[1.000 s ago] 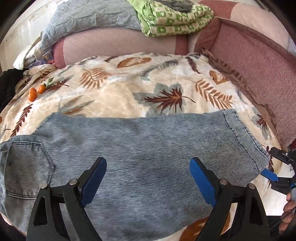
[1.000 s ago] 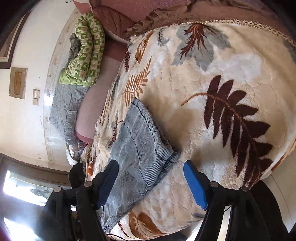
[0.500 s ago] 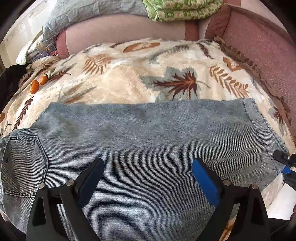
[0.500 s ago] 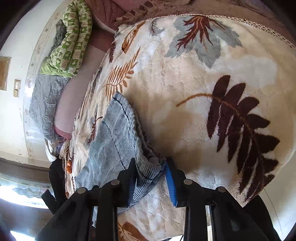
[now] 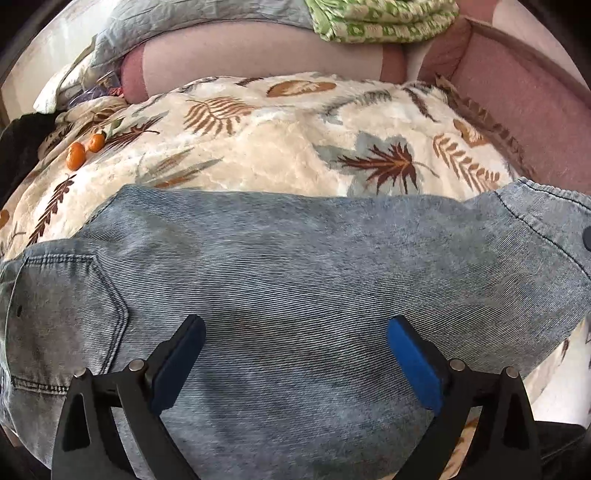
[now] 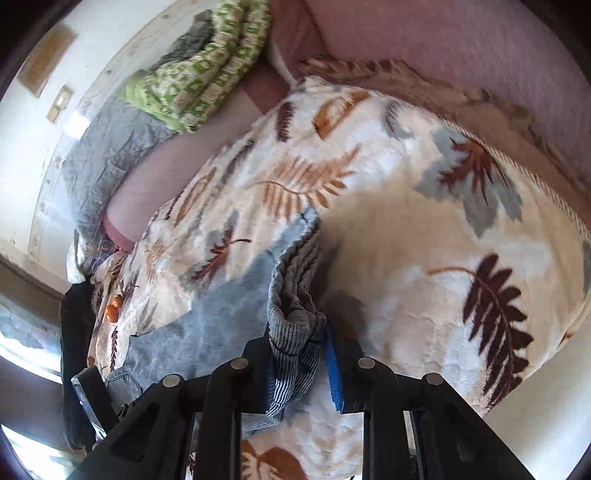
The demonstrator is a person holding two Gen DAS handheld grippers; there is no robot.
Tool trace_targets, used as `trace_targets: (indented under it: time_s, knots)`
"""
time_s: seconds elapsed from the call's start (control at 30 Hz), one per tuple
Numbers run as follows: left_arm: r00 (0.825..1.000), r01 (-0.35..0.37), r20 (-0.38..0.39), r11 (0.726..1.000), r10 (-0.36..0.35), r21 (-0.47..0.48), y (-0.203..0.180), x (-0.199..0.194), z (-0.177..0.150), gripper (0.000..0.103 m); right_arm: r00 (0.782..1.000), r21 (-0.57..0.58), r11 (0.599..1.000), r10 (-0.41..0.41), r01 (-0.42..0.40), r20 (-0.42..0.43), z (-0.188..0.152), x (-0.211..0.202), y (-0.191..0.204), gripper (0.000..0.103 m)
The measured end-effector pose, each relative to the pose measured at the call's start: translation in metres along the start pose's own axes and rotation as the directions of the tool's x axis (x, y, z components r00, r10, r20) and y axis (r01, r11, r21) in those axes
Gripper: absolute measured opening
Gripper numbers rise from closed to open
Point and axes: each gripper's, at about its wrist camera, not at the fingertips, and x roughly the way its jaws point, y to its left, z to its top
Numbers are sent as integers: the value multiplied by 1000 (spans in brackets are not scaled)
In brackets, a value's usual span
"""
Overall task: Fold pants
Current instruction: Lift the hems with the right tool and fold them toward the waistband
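Where the scene begins at the far left, two small orange fruits lie on the leaf-patterned blanket, beside a dark cloth at the edge. The pants, pale blue denim, lie across the near half of that blanket, the back pocket at the left end and the stitched hem at the right end. Over the middle of the denim hangs the left gripper, its blue pads set wide apart with only flat fabric beneath and nothing pinched between them; its jaws have just been opening a little further. Behind the blanket, a pink bolster runs along the far side, with a grey quilt and a folded green patterned blanket stacked on top. A pink upholstered side closes off the right.

In the right wrist view, the right gripper is clamped on the hem end of the pants; its jaws have just been closing, and the bunched layers of denim now sit pressed between the pads, lifted off the blanket so that the cloth hangs in folds above it. The rest of the pants trails away to the left toward the fruits. The green blanket and grey quilt sit at the far left against a white wall.
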Motion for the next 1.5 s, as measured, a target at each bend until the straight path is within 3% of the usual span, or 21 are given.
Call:
trace_targets:
  time_s: [0.1,0.2,0.3,0.37,0.43,0.5,0.53,0.6,0.63,0.67,0.8,0.9,0.97,1.03,1.07,1.1,1.13,1.23,1.37,1.43,1.5]
  knots:
    - [997,36,75,995,-29,-96,40,-33,-4,99,999,-191,981,29,-22,37,-7,-9,75,24]
    - [990,32,140,978,-2,-208,92,-65,-11,99,996,-395,917,81,-62,32,-41,-4,153,24]
    - [980,7,189,950,55,-312,145,-93,-23,99,991,-526,841,128,-129,-37,-91,21,210,24]
    - [975,-12,203,933,91,-360,172,-105,-30,99,984,-554,814,137,-176,-110,-125,49,231,24]
    - [973,-29,200,921,115,-388,189,-112,-37,99,967,-509,829,138,-231,-214,-154,89,229,26]
    - [976,-27,190,917,111,-397,196,-112,-41,99,926,-432,850,153,-301,-345,-176,128,216,31]
    - [977,-21,185,919,102,-393,196,-113,-41,99,933,-422,849,200,-317,-298,-177,122,211,31]
    - [979,-8,184,925,84,-380,191,-113,-39,99,898,-346,853,273,-392,-344,-171,113,202,42]
    - [980,12,189,929,63,-371,185,-116,-37,99,879,-300,855,307,-424,-365,-166,108,195,54]
    - [980,41,197,933,33,-357,178,-117,-33,99,872,-266,858,335,-439,-357,-160,100,187,62]
    - [971,160,216,949,-102,-271,134,-119,-17,99,867,-94,879,437,-468,-239,-132,70,135,68]
    - [962,230,193,952,-191,-205,101,-111,-9,99,851,63,871,490,-487,-188,-119,72,92,70]
    - [967,244,125,952,-223,-184,86,-91,-10,99,836,159,863,505,-480,-216,-121,89,70,70]
    - [979,186,-41,962,-198,-199,80,-53,-20,99,793,270,824,559,-498,-243,-128,109,51,70]
    - [973,149,-142,966,-181,-210,81,-30,-29,98,778,296,802,587,-519,-224,-127,109,44,70]
    - [970,124,-179,970,-162,-208,84,-16,-38,96,768,314,794,596,-520,-236,-124,109,41,70]
    - [981,121,-128,977,-144,-173,83,-20,-42,96,763,320,793,598,-519,-244,-120,108,41,70]
    - [988,84,-120,990,-97,-110,71,-27,-47,96,784,247,815,576,-525,-234,-95,95,49,70]
    - [993,58,-103,997,-63,-50,65,-25,-53,97,837,170,869,494,-464,-235,-47,103,60,70]
    - [994,60,-94,998,-63,-36,66,-25,-53,97,870,146,907,421,-395,-258,-26,121,64,70]
    - [994,68,-84,997,-70,-26,68,-25,-54,97,867,134,921,389,-365,-311,-12,148,69,69]
